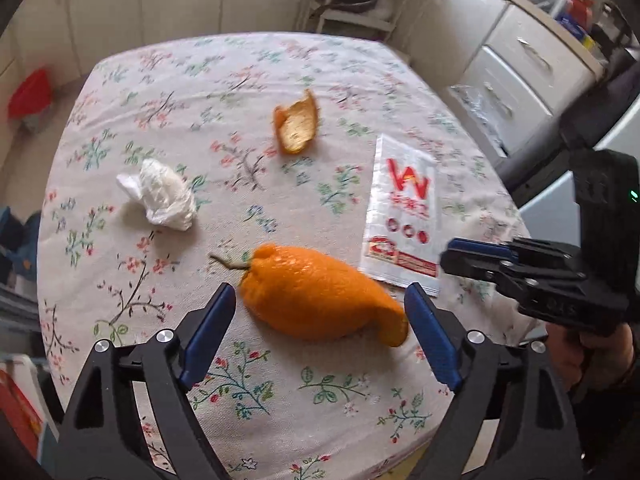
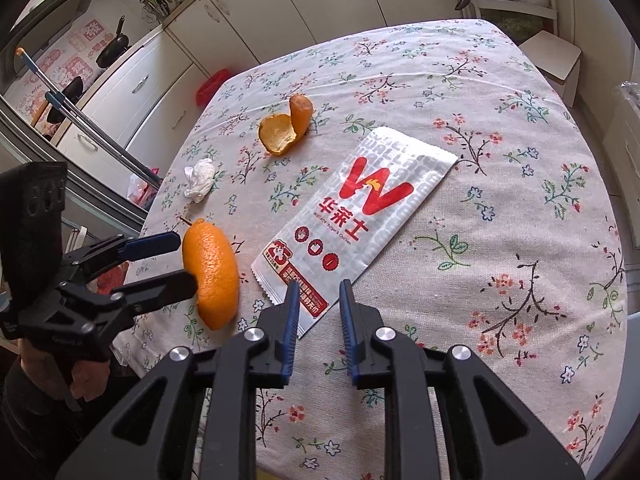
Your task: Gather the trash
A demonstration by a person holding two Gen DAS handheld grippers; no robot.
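Left gripper (image 1: 320,304) jaws wide, straddling large orange peel (image 1: 320,294), pads clear of it | right gripper (image 2: 319,300) jaws narrow, empty, above wrapper (image 2: 352,216) corner | tissue (image 1: 160,196), small peel (image 1: 296,124) lie farther back on tablecloth (image 1: 280,400)

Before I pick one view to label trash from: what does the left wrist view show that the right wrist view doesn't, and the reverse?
Left only: its own open tongs straddling the big peel, and grey drawers at upper right.
Right only: its own tongs over the wrapper's near edge, plus pans hung on a wall.
Both: big peel, small peel, tissue, wrapper, floral cloth.
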